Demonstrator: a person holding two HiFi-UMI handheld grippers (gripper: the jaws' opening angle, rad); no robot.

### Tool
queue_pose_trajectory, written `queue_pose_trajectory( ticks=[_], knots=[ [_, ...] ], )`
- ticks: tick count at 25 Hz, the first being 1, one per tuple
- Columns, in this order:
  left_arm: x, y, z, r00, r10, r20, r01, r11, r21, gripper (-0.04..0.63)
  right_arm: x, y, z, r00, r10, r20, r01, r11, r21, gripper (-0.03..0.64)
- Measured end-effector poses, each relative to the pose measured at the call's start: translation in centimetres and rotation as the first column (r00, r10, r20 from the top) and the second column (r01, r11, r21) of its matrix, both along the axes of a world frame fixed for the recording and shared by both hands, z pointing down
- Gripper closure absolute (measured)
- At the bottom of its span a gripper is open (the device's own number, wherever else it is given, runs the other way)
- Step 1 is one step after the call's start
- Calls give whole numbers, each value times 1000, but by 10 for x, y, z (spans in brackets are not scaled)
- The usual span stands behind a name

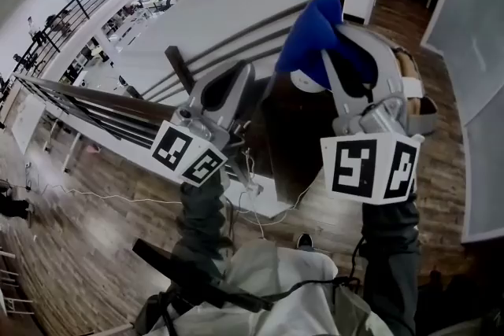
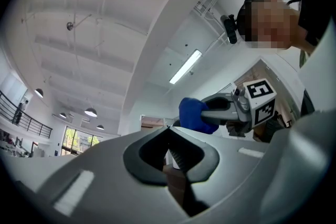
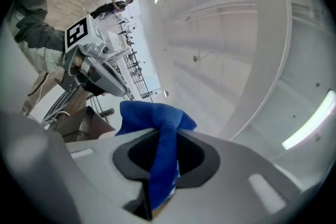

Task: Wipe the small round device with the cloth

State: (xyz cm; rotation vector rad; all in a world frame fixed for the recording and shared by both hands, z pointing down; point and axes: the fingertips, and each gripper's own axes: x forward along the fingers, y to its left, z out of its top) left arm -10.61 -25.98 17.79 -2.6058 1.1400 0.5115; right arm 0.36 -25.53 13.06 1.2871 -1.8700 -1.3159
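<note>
- Right gripper: fingers closed on the blue cloth, which is pinched in the seam between them.
- Cloth, long axis: one folded band runs lengthwise along the fingers, from the near end out past the fingertips. There it opens into a loose bunch leaning left (right gripper view).
- Cloth, head view: held raised at the right of the scene, its peak pointing to the far side, well above the wooden floor.
- A white rounded form shows just under the cloth (too covered to identify).
- Left gripper: fingers shut together with nothing between them, raised near the right gripper, left of the cloth and apart from it.
</note>
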Motion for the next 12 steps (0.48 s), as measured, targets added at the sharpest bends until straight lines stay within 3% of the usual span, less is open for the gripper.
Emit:
queue_pose_trajectory(
  ticks=[4, 10, 12],
  knots=[
    [3, 5, -6, 1000, 13, 2, -13, 1000, 4, 592, -1, 6, 18, 991, -78, 108, 79, 997, -4, 545],
    [17, 6, -2, 999, 39, 7, -39, 999, 0, 592, -15, 19, 70, 995, -90, 43, 96, 983, -158, 545],
    [23, 9, 0, 999, 53, 10, -53, 999, -1, 592, -14, 23, 82, 991, -108, 80, 123, 969, -213, 545]
  ],
)
